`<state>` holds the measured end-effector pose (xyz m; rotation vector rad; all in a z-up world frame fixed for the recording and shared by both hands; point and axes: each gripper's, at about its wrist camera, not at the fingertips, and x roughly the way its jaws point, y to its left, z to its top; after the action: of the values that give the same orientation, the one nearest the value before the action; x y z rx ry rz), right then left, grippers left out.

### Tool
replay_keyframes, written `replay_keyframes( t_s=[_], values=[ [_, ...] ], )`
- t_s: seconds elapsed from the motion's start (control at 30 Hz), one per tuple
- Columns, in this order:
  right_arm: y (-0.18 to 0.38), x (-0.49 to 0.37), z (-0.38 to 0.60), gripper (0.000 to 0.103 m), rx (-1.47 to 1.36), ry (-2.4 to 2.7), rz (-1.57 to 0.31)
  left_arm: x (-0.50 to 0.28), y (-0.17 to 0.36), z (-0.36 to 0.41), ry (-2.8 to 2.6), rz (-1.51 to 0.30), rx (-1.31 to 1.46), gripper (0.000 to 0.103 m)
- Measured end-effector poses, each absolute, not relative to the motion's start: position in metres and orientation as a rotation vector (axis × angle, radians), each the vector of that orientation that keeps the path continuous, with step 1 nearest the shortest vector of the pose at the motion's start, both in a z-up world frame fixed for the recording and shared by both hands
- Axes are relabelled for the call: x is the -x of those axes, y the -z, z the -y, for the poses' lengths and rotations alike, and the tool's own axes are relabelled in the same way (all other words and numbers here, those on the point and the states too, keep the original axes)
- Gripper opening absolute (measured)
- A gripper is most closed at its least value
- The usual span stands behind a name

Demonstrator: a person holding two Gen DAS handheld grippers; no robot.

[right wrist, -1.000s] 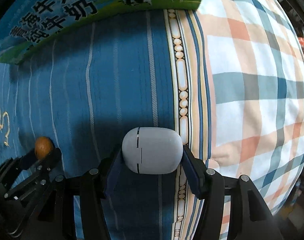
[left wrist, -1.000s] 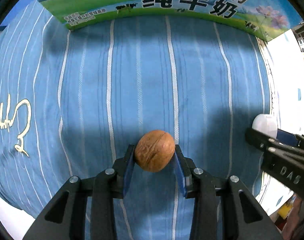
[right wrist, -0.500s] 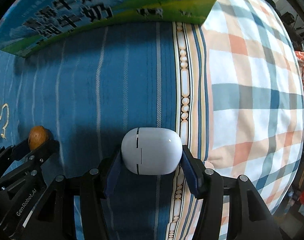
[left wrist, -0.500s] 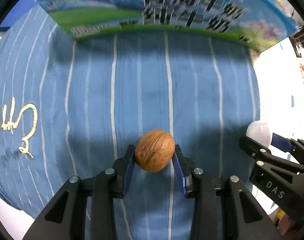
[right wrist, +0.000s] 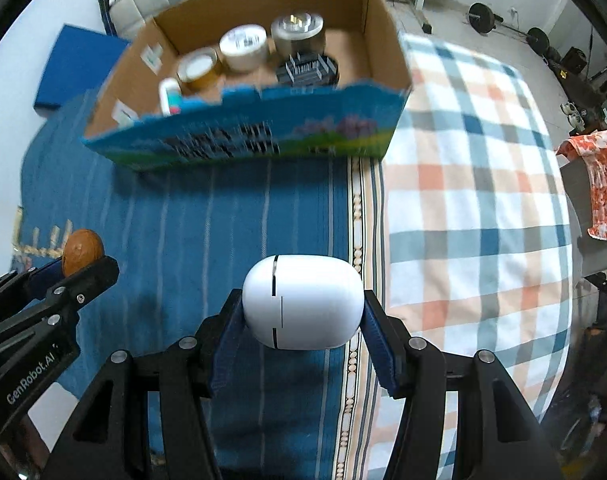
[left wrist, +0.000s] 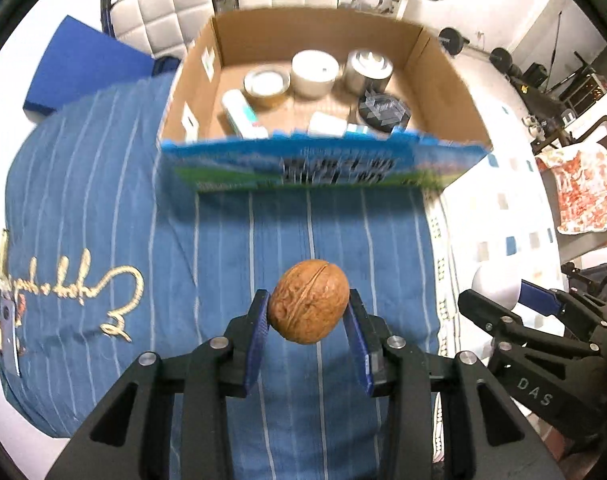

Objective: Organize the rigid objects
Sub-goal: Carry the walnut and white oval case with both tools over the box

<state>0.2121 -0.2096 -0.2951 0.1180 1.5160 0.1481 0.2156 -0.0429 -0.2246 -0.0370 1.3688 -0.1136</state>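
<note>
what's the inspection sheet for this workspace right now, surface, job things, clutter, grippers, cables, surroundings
surface: blue striped cloth beside a plaid cloth.
job's things: walnut and white oval case, both held off the cloth; open cardboard box ahead.
clutter: in the box, tape rolls, a metal tin, a dark ridged item, small white containers.
grippers: left hand-held gripper shut on the walnut; right hand-held gripper shut on the white oval case.
cables: nothing seen.
surroundings: weight plates, blue mat, patterned orange cloth.
</note>
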Motion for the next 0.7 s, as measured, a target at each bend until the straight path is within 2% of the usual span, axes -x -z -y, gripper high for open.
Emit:
replay_keyframes(
  t_s=[0.3, 0.7],
  values=[
    [0.247, -0.224, 0.218, 0.059, -0.130, -0.108, -1.348, -0.225, 0.185, 0.044, 0.155, -1.293, 0.065, 0.034],
    [0.213, -0.278, 0.222, 0.059, -0.205, -0.139, -1.269, -0.277, 0.138, 0.046, 0.204, -1.180, 0.088, 0.034]
  ],
)
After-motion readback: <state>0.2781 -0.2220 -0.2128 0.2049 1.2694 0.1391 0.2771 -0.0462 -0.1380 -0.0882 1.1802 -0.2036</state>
